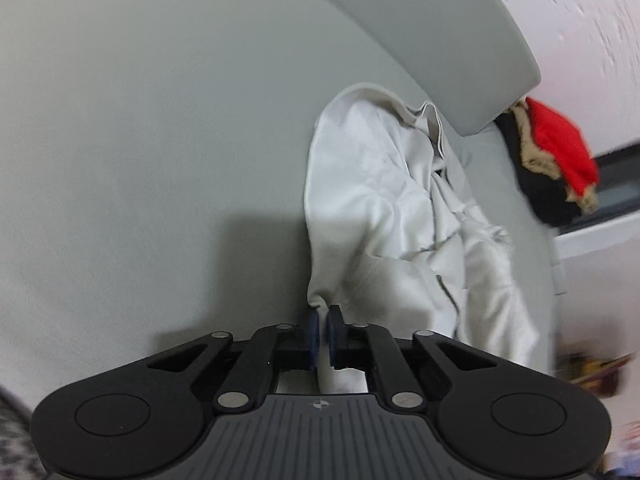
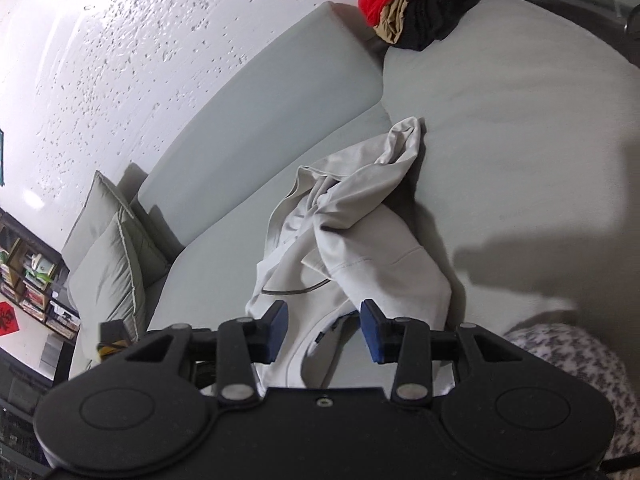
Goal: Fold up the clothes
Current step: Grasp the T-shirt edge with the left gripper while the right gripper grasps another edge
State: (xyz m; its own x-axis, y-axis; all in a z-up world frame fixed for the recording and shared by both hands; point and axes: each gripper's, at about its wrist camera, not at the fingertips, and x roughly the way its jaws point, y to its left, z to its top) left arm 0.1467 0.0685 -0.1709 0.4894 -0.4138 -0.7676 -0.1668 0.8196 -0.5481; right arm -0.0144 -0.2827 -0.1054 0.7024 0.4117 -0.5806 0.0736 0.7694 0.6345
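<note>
Grey sofa seat [image 2: 520,128], white hoodie [image 2: 360,248] crumpled mid-cushion. Left gripper [image 1: 322,330] clamped on hoodie's near edge, garment stretching away ahead. Right gripper [image 2: 324,330] jaws apart, hovering over hem, nothing grabbed yet.

left gripper [image 1: 322,330] jaws pinched on white garment [image 1: 384,216] edge, grey sofa [image 1: 140,140].

One white hoodie [image 2: 360,248], one pile of red, tan and black clothes [image 2: 416,4], two grey cushions [image 2: 116,264], one sofa [image 2: 520,128], two claws: left claw [image 1: 322,330], right claw [image 2: 324,330].
</note>
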